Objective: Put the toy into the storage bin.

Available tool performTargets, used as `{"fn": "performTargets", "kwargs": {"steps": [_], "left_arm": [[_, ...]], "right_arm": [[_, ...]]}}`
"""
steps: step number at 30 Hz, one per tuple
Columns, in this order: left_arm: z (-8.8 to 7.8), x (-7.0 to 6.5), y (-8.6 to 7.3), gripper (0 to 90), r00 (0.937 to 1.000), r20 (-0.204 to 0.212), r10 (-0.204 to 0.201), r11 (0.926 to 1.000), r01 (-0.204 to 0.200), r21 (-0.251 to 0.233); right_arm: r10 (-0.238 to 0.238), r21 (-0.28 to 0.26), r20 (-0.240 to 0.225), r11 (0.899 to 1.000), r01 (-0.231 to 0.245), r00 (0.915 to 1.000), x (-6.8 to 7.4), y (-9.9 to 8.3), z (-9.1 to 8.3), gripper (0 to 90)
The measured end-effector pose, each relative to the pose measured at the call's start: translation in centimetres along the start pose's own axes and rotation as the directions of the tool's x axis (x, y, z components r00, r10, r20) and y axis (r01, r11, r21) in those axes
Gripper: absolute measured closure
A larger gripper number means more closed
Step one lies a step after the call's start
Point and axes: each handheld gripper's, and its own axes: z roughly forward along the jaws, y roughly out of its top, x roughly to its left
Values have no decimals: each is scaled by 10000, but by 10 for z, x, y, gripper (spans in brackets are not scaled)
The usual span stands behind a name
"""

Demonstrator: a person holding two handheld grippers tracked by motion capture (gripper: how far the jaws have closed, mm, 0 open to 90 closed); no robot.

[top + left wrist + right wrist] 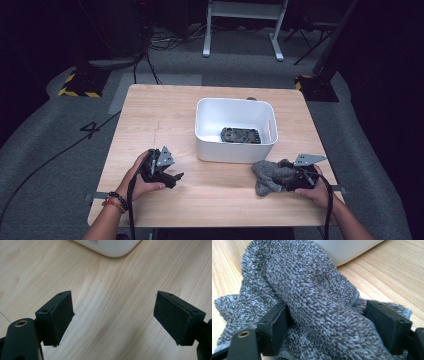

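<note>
Clearly, the work in hand was the handling of one grey towel (pixel 271 176), which lay bunched on the wooden table (pixel 150 115) at its near right, just in front of the white bin (pixel 235 129) and, in the right gripper view, touching its lower wall.

There was one table, one bin, one towel and two grippers, one in each hand of the person. Inside the bin lay one dark flat object (pixel 240 135); what it was could not be told.

The right gripper (pixel 327 322) stood at the towel with a thick fold of the cloth between its two jaws. The jaws stood fairly wide, and the fold filled the gap between them, so it seemed that they were closing on it; whether the pads really pressed the cloth could not be told with certainty. The left gripper (pixel 113 317) was open and empty, with only bare wood between its pads, low over the table at the near left and well apart from the towel.

The step seemed to be the taking of the towel. Judging from this, the next move would call for a firm hold on the fold, and then a lift high enough to clear the bin rim, if the towel was meant to go inside.
</note>
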Motion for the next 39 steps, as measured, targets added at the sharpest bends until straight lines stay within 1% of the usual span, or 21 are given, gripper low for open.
{"fn": "performTargets", "kwargs": {"steps": [1, 4, 5, 6, 7, 9, 11, 13, 14, 15, 18, 33, 39], "left_arm": [[2, 0, -4, 164, 10000, -8, -58, 9999, 58, 159], [4, -1, -11, 163, 9995, 72, -307, 9988, 304, 392], [4, -1, -14, 162, 9990, 160, -419, 9985, 412, 369], [5, 0, -16, 162, 9977, 354, -586, 9978, 575, 329], [6, 0, -18, 161, 9966, 426, -704, 9970, 688, 366], [9, -1, -21, 163, 9970, 293, -716, 9962, 700, 522], [12, -1, -23, 162, 9955, 348, -876, 9938, 850, 712], [13, 0, -27, 154, 9919, 576, -1133, 9921, 1098, 606], [14, 1, -28, 151, 9906, 608, -1226, 9916, 1197, 496], [13, 1, -29, 150, 9909, 582, -1212, 9919, 1187, 449], [14, 0, -35, 142, 9903, 621, -1245, 9921, 1251, -57], [14, 0, -36, 139, 9906, 596, -1231, 9923, 1237, -69], [14, 1, -36, 136, 9905, 660, -1206, 9926, 1213, -69]], "right_arm": [[7, 15, -10, 10000, -7, 10000, 0, 0, 0, 209], [-23, 18, -5, 10000, 23, 10000, 0, 0, -1, 209], [1, 11, -23, 10000, -1, 10000, 0, -1, -1, 209], [-6, 17, -22, 10000, 6, 10000, 0, -1, -1, 209], [-1, 17, -33, 10000, 1, 10000, 0, -1, -1, 209], [10, 11, -42, 10000, -10, 10000, 0, -1, -1, 209], [1, 14, -37, 10000, -1, 10000, 0, -1, -1, 209], [5, 7, -37, 10000, -5, 10000, 0, -1, -1, 209], [4, 9, -37, 10000, -4, 10000, 0, -1, -1, 209], [0, 8, -37, 10000, 0, 10000, 0, -1, -1, 209], [-6, 15, -51, 10000, 6, 10000, 0, -1, -1, 209], [-71, 37, 64, 10000, 71, 10000, 1, 0, 0, 207], [-70, 31, 46, 10000, 70, 10000, 1, 0, 0, 208]]}}
